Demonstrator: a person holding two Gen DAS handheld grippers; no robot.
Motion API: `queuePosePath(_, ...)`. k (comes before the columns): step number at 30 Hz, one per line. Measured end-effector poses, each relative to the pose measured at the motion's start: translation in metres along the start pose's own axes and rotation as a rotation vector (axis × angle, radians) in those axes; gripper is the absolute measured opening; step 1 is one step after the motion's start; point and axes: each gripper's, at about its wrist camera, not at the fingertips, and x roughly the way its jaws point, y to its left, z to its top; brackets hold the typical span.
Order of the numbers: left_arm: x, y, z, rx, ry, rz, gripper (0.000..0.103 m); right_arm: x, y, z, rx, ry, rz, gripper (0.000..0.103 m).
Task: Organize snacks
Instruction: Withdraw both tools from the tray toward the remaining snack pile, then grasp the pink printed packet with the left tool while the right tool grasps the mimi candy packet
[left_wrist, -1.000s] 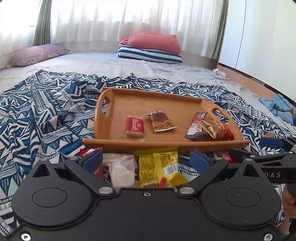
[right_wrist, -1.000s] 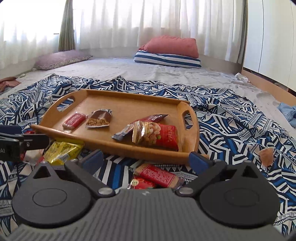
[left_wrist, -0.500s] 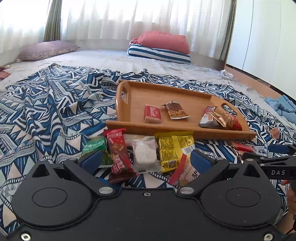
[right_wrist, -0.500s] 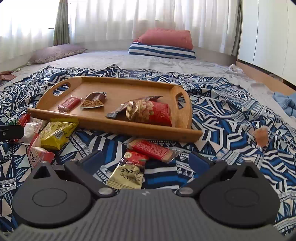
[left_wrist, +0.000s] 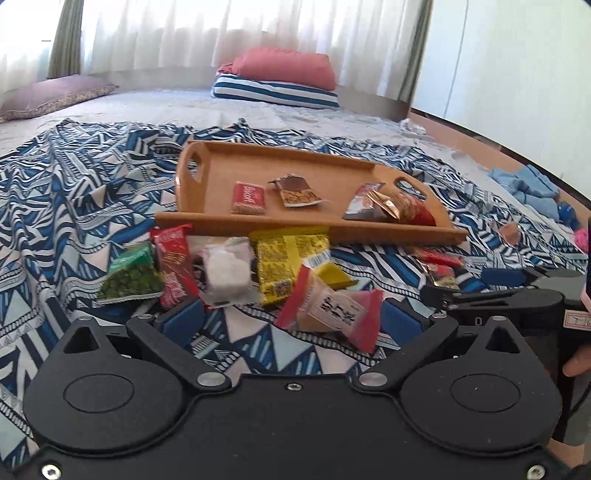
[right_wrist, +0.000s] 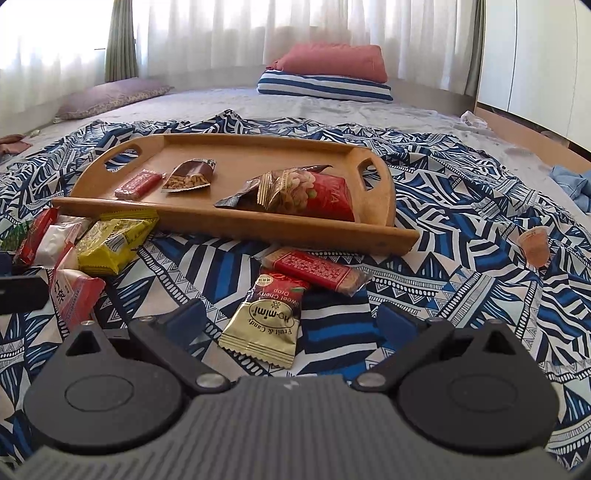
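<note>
Both grippers are spread wide and hold nothing: the left gripper hangs over a pink-wrapped cake, the right gripper over a gold candy bag. Four snacks lie in the wooden tray; the others are loose on the blanket before it. It seems a choosing step, so next each gripper must go down and close on one packet.

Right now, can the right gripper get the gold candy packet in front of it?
Probably yes. The right gripper is open, and the gold candy packet lies flat on the blanket between its fingers, with nothing on top.
</note>
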Motion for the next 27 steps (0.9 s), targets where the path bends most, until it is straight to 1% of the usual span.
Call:
queuePosePath(6, 0.011, -0.012, 0.000, 0.025, 0.020, -0.024, 0.102, 0.003, -0.003, -0.001, 0.010, 0.009, 0.011, 0.103)
queuePosePath(10, 0.016, -0.013, 0.001, 0.013, 0.031, -0.042, 0.102, 0.004, -0.003, -0.001, 0.011, 0.010, 0.013, 0.103)
queuePosePath(16, 0.023, -0.014, 0.002, -0.008, 0.051, -0.075, 0.098, 0.006, -0.004, -0.002, 0.017, 0.013, 0.019, 0.103)
queuePosePath(18, 0.025, -0.015, 0.002, -0.010, 0.057, -0.082, 0.093, 0.007, -0.004, -0.002, 0.018, 0.014, 0.022, 0.103)
queuePosePath(20, 0.026, -0.015, 0.002, -0.014, 0.061, -0.081, 0.090, 0.007, -0.004, -0.002, 0.017, 0.015, 0.024, 0.103)
queuePosePath(24, 0.027, -0.016, 0.003, -0.001, 0.062, -0.072, 0.076, 0.008, -0.004, -0.002, 0.017, 0.015, 0.025, 0.103)
queuePosePath(26, 0.028, -0.018, 0.003, 0.020, 0.067, -0.065, 0.072, 0.008, -0.004, -0.003, 0.017, 0.015, 0.025, 0.103)
queuePosePath(27, 0.028, -0.019, 0.003, 0.029, 0.067, -0.063, 0.072, 0.008, -0.004, -0.003, 0.018, 0.015, 0.025, 0.103)
